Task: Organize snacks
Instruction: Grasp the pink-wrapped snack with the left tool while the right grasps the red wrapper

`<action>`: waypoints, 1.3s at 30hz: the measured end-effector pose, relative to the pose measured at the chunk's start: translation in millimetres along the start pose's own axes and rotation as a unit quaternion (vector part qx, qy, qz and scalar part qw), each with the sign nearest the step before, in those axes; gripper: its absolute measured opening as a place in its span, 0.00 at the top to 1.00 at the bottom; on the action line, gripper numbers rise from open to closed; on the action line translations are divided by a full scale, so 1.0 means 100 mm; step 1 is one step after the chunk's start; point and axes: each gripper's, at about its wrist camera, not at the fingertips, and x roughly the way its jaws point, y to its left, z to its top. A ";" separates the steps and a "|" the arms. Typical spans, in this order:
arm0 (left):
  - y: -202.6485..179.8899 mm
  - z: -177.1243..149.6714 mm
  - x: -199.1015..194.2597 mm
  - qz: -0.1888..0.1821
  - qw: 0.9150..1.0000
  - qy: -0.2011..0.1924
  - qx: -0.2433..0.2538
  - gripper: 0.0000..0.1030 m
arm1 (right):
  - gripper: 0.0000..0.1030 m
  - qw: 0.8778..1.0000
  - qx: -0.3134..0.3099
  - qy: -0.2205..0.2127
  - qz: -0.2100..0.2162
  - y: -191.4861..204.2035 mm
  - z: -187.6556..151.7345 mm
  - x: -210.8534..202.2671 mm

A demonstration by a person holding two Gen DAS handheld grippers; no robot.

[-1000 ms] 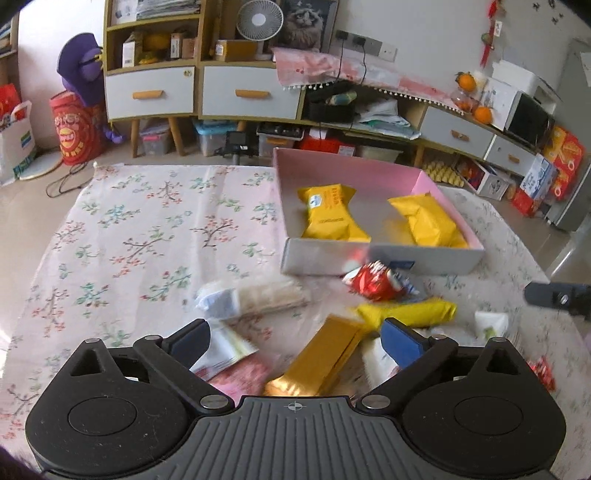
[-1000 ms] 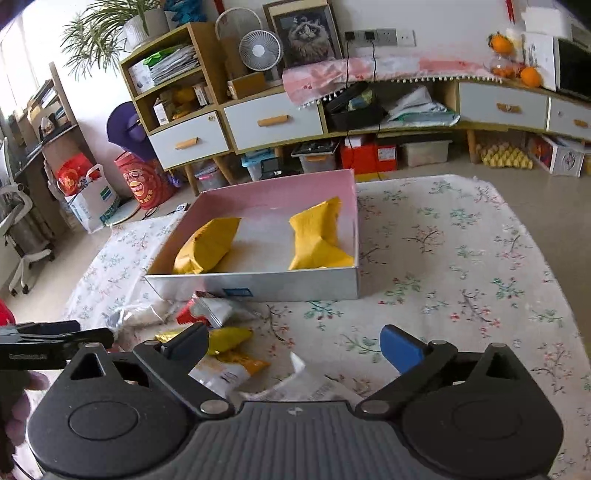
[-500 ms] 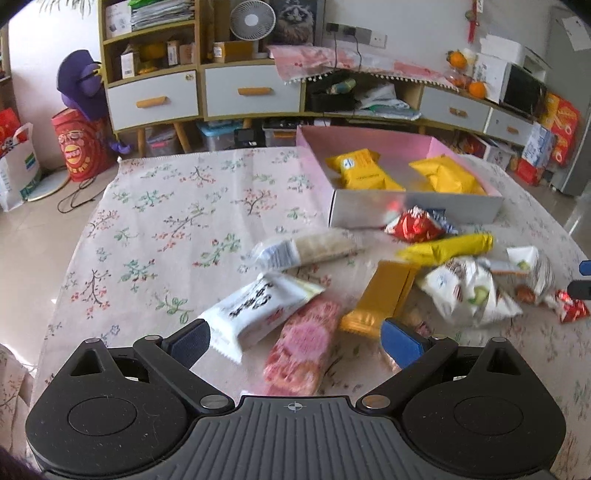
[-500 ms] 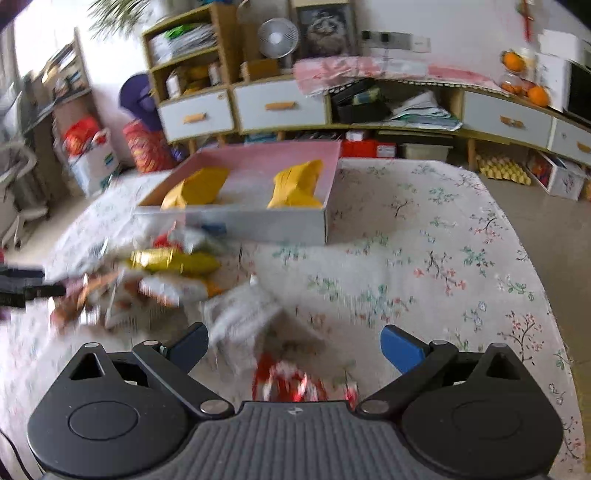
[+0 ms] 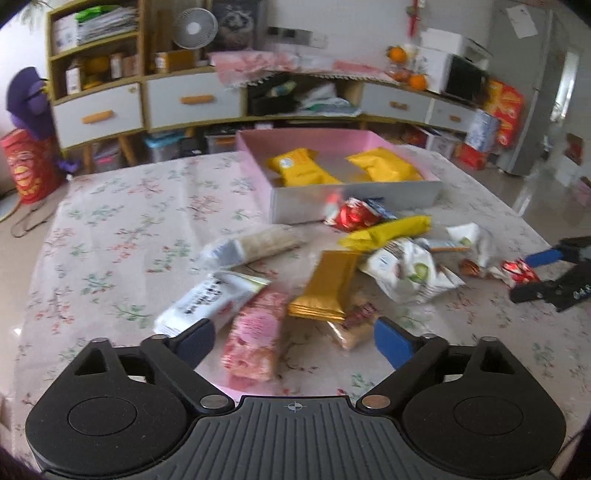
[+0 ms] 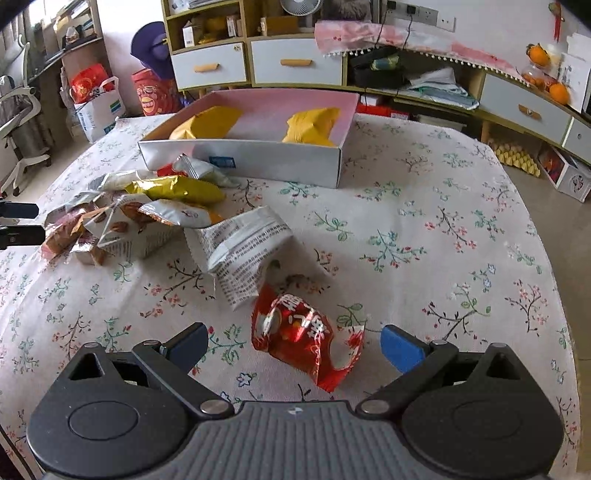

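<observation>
Pink snack pack (image 5: 255,338) runs under left gripper (image 5: 293,341), closing but gripping nothing; right fingers (image 6: 400,349) wide.

white-drawer sideboard (image 6: 295,62), fan (image 5: 195,27), perhaps fridge (image 5: 532,92)

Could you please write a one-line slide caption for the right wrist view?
Right gripper, jaws open, straddles a red snack packet on the floral tablecloth, near the pink box.

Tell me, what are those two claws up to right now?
Left claw open, closing in over the pink packet. Right claw open around the red packet, not gripping. Box holds two yellow packs. Nothing in the way.
</observation>
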 end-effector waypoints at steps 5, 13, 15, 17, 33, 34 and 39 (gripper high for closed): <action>-0.02 -0.03 0.12 0.009 0.999 0.032 0.005 0.32 | 0.17 1.000 0.007 0.014 0.005 -0.01 -0.01 0.04; 0.08 -0.04 0.23 0.044 0.998 0.052 -0.015 0.38 | 0.22 1.000 0.009 0.026 -0.004 0.00 -0.02 0.08; 0.10 -0.05 0.28 0.051 0.997 0.059 -0.015 0.43 | 0.24 1.000 0.009 0.024 -0.005 0.00 -0.01 0.09; 0.12 -0.05 0.31 0.056 0.996 0.063 -0.019 0.48 | 0.27 1.000 0.009 0.023 -0.007 0.01 -0.01 0.09; 0.06 0.02 0.40 0.066 0.996 0.059 -0.027 0.71 | 0.61 1.000 -0.005 0.003 -0.024 0.04 0.04 0.09; 0.06 0.02 0.40 0.065 0.996 0.060 -0.030 0.71 | 0.63 1.000 -0.004 0.003 -0.023 0.04 0.04 0.09; 0.06 0.07 0.31 0.051 0.995 0.069 -0.057 0.71 | 0.68 1.000 -0.002 0.001 -0.025 0.02 0.06 0.07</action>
